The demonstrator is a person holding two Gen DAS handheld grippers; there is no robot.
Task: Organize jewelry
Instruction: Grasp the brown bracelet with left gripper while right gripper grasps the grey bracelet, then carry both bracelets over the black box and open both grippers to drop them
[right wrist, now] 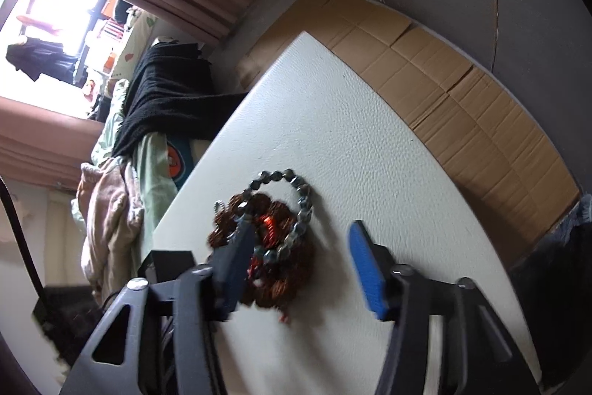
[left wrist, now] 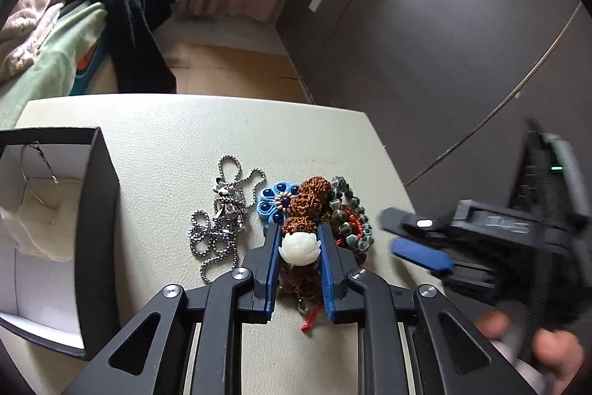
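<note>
A pile of jewelry lies on the cream leather table top [left wrist: 177, 128]. My left gripper [left wrist: 299, 232] is shut on a brown seed-bead bracelet [left wrist: 307, 202] with a white carved bead [left wrist: 299, 246]. Beside it lie a silver chain necklace [left wrist: 222, 221], a blue flower brooch [left wrist: 272, 204] and a grey-green bead bracelet [left wrist: 351, 221] with red cord. My right gripper [left wrist: 403, 236] hovers open at the right of the pile. In the right wrist view the open right gripper [right wrist: 299, 237] straddles the grey bead bracelet [right wrist: 299, 206] and the brown beads [right wrist: 285, 284].
An open black box [left wrist: 96, 228] with a white lining stands at the table's left; a thin bangle [left wrist: 37, 173] and pale cloth lie inside. Clothes are heaped on a bed [left wrist: 74, 24] behind. Cardboard [right wrist: 462, 91] covers the floor past the table edge. A dark wall is on the right.
</note>
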